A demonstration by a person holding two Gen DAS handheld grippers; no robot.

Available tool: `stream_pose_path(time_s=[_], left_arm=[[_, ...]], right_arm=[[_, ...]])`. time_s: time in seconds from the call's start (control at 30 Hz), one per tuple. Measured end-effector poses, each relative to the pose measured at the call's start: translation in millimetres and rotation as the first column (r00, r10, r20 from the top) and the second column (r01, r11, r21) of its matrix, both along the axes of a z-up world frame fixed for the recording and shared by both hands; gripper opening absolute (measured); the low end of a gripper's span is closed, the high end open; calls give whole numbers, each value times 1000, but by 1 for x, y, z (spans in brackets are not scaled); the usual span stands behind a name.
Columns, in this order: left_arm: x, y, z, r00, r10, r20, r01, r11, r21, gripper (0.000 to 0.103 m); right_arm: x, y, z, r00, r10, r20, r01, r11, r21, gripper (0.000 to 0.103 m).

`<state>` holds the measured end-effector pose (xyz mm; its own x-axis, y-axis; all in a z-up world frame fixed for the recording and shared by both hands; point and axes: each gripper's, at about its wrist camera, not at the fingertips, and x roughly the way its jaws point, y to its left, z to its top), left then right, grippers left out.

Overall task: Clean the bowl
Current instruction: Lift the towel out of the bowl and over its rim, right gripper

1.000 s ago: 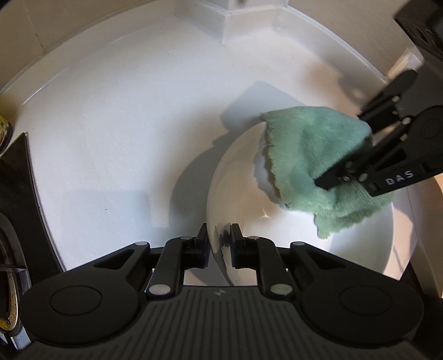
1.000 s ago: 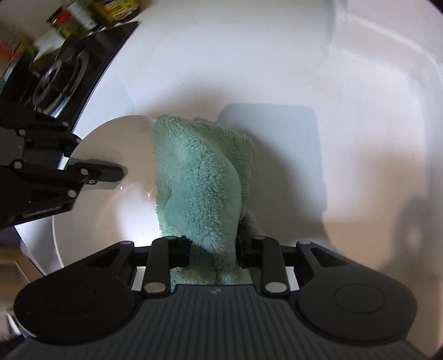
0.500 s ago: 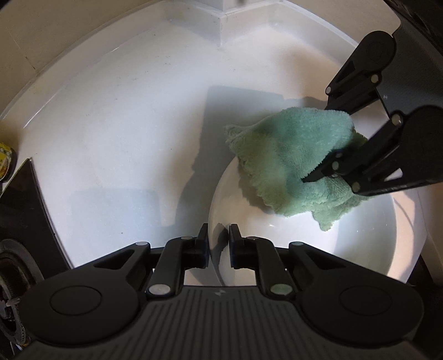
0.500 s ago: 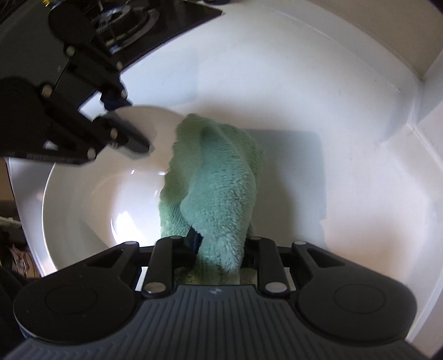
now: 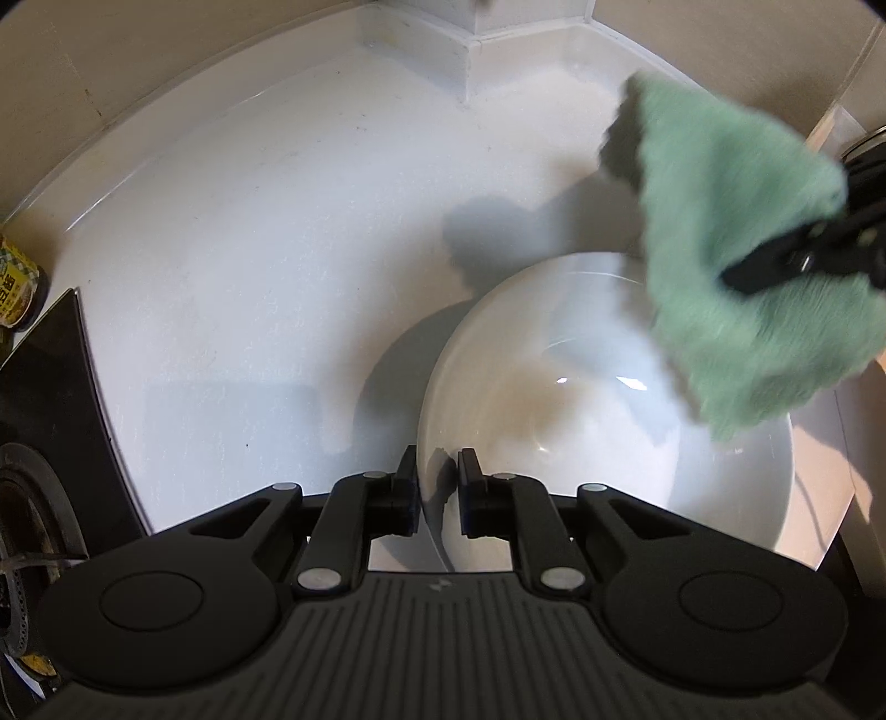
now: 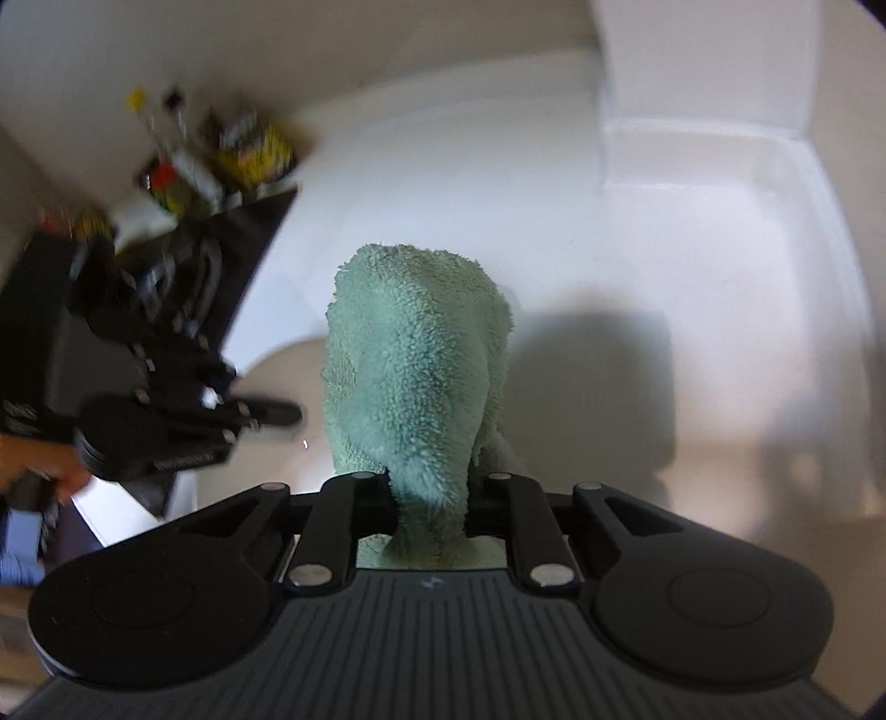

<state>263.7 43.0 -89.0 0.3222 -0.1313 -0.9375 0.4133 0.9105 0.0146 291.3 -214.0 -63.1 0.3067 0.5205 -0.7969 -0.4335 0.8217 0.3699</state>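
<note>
A white bowl (image 5: 598, 399) rests on the white counter, right of centre in the left wrist view. My left gripper (image 5: 436, 493) is shut on the bowl's near rim. My right gripper (image 6: 431, 498) is shut on a green terry cloth (image 6: 415, 376). In the left wrist view the cloth (image 5: 747, 249) hangs above the bowl's far right side, lifted off the bowl, with a right finger (image 5: 786, 260) across it. In the right wrist view a slice of the bowl (image 6: 288, 376) shows left of the cloth, beside the left gripper (image 6: 271, 412).
The white counter (image 5: 249, 249) ends at a raised back edge and a corner post (image 5: 476, 33). A black hob (image 5: 50, 399) lies at the left, with a yellow tin (image 5: 16, 288) behind it. Bottles and jars (image 6: 221, 155) stand beyond the hob.
My right gripper has lifted the green cloth up and out of the bowl, towards the back right. The left gripper keeps its grip on the bowl's rim.
</note>
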Motion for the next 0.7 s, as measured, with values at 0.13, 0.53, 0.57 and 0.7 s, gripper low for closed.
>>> stream_pose_path(time_s=[0.13, 0.53, 0.57, 0.7], left_arm=[[-5, 4, -2, 1000, 14, -1, -14, 1000, -9, 12], [-16, 7, 4, 999, 37, 1, -37, 999, -10, 12], [-15, 7, 2, 999, 40, 2, -40, 999, -11, 12], [-7, 3, -5, 999, 52, 12, -51, 999, -13, 12]], right_arm=[[-12, -5, -6, 995, 73, 73, -66, 994, -87, 12], [-44, 24, -38, 889, 443, 119, -400, 875, -274, 12], [-49, 26, -36, 880, 461, 116, -414, 863, -289, 12], [-72, 33, -30, 853, 511, 111, -452, 827, -334, 12]])
